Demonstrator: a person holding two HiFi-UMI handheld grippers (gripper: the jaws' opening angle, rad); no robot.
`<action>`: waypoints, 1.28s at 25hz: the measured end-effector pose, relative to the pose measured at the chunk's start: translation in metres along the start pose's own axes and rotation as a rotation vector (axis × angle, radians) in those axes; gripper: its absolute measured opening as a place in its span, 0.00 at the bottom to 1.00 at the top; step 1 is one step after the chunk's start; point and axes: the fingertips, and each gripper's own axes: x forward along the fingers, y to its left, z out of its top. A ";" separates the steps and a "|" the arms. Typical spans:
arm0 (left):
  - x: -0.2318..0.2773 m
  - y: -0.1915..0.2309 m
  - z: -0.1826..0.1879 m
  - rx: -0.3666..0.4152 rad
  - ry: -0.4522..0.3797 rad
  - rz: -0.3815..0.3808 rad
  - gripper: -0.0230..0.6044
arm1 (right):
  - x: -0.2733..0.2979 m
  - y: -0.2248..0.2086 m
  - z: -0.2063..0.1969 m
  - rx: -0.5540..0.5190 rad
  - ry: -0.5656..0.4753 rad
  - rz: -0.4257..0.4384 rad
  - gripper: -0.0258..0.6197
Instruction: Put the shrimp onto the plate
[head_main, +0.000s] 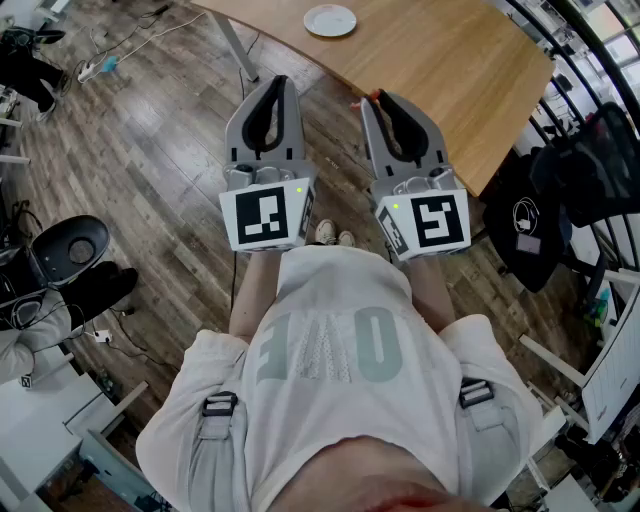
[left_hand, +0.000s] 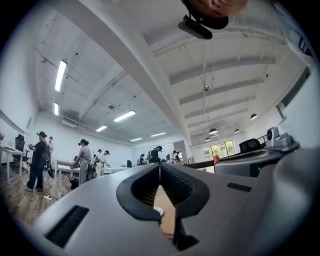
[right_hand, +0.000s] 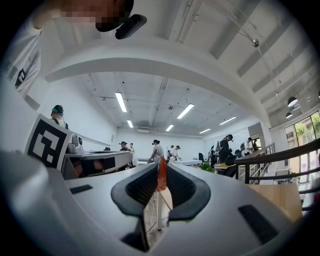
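Shrimp (right_hand: 161, 175): small orange-red piece, seen edge-on as a narrow strip. It is clamped at the tips of the right tongs (head_main: 380, 99) and held in the air near the edge of the wooden table (head_main: 450, 80), well apart from the white plate (head_main: 329, 20). Handling, as judged: light, probably soft or slick, so best gripped gently across its thicker middle, since a hold at the tip may let it twist or slip. Left tongs (left_hand: 160, 167): closed together, nothing between them.
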 end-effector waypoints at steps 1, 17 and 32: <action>0.000 0.001 0.001 0.001 -0.002 -0.001 0.06 | 0.001 0.001 0.001 0.000 -0.002 0.000 0.14; 0.011 0.024 -0.006 -0.054 0.003 -0.014 0.06 | 0.019 0.004 0.002 0.042 -0.031 -0.003 0.14; 0.035 0.060 -0.019 -0.073 -0.017 -0.054 0.06 | 0.053 0.009 -0.009 0.033 0.003 -0.061 0.14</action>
